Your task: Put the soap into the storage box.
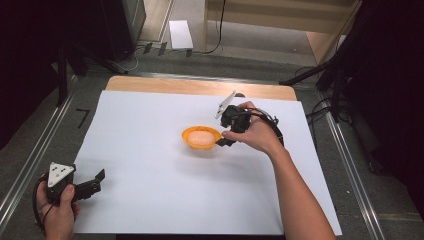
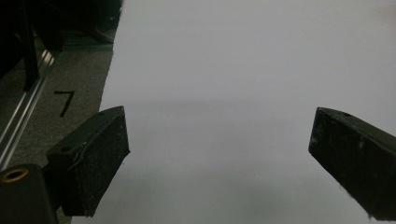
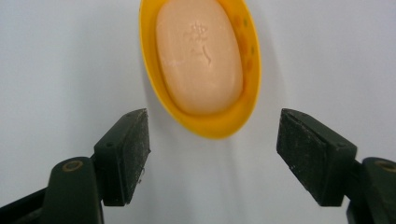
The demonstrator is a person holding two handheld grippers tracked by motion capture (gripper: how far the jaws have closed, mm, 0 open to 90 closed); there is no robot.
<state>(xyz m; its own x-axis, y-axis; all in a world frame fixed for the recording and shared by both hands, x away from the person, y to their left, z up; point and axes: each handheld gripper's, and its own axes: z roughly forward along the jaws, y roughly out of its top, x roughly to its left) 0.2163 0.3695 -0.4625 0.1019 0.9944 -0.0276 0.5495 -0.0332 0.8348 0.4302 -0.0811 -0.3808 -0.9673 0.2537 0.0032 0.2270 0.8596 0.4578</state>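
At about seven o'clock the left gripper (image 1: 95,181) rested wide open and empty on the white sheet (image 1: 150,165). Near the centre, the peach soap bar (image 3: 200,56) lay in the yellow dish (image 3: 219,127). The right gripper (image 3: 212,154), at three o'clock of the dish, stood open and empty; it should move level, clear of the rim. The stamped mark on the soap was unreadable.

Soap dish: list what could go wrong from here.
1. The right hand-held gripper stands open just short of the dish; a small drift forward could nudge it across the smooth white sheet.
2. The soap lies loose in the dish, so a bump or tilt might slide it out.
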